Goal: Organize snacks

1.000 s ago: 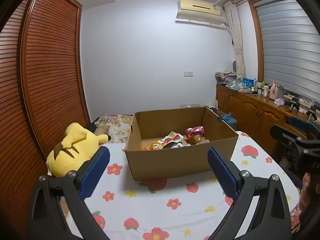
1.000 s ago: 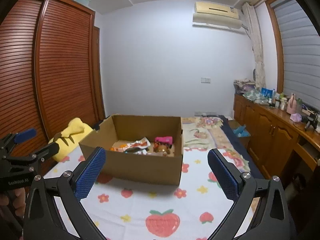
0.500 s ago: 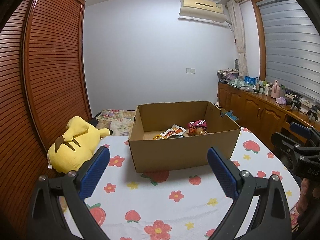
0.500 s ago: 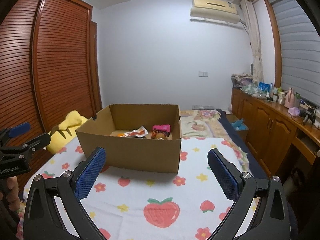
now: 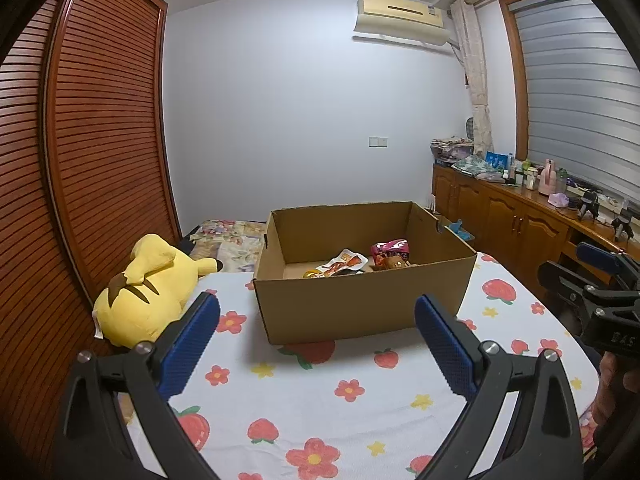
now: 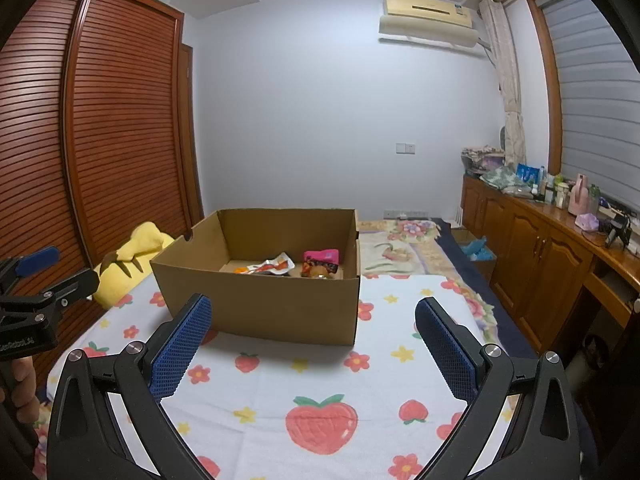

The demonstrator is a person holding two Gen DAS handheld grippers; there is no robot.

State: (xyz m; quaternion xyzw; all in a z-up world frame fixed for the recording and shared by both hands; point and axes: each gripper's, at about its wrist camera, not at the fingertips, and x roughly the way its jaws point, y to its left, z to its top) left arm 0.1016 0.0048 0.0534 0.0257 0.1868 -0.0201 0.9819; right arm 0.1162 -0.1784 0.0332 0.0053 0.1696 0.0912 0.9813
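Both grippers, left [image 5: 316, 344] and right [image 6: 312, 344], have drawn back from the box [image 5: 360, 304], fingers spread wide and empty, while the snacks [image 5: 360, 262] lie inside it, so the tidying looks about finished.

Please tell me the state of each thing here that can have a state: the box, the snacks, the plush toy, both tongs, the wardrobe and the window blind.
Cardboard box: open on top, upright on the bed.
Snack packets: lying inside the box.
Yellow plush toy: lying on its side beside the box.
Left tongs: open, holding nothing.
Right tongs: open, holding nothing.
Wardrobe doors: closed.
Window blind: lowered.
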